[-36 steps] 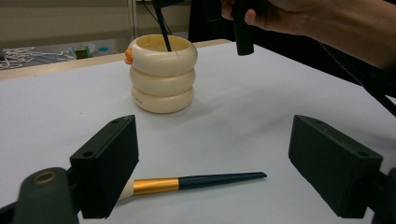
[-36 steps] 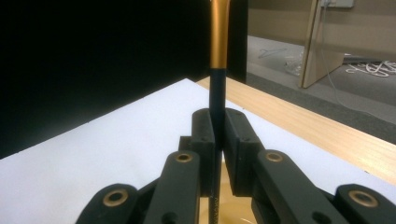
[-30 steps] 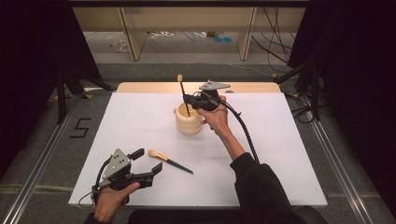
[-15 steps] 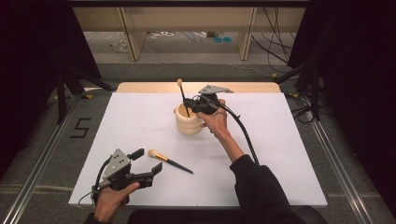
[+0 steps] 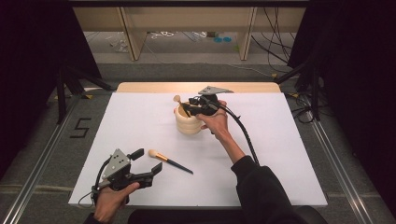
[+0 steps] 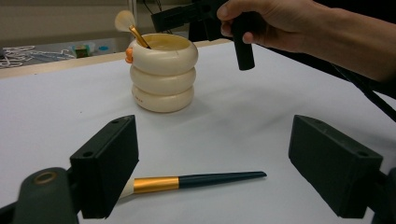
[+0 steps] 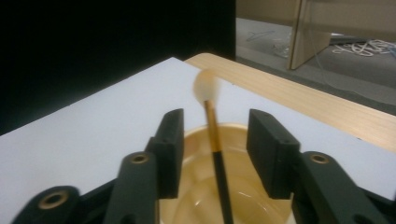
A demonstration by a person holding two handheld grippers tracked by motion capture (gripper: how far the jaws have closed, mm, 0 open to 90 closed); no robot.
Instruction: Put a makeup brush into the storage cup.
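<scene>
A cream ringed cup (image 5: 189,125) stands at the table's far middle. A makeup brush (image 5: 180,104) with a black handle leans in it, pale head up. My right gripper (image 5: 191,106) hovers over the cup's rim. Its jaws have just been opening, and the brush (image 7: 212,126) stands between them, touching neither pad. A second brush (image 5: 169,161) lies flat on the white table near the front. My left gripper (image 5: 147,162) rests open just left of it, and that brush (image 6: 196,181) lies between the jaws (image 6: 212,163) on the table.
The white board (image 5: 280,154) covers the table, with a wooden strip (image 5: 154,87) along the far edge. My right forearm crosses the board's right middle, its cable trailing beside it. Shelving legs and loose cables stand on the floor beyond.
The right jaws have parted from the brush handle. The brush has sunk deeper into the cup and now leans left. The left gripper has not moved.
</scene>
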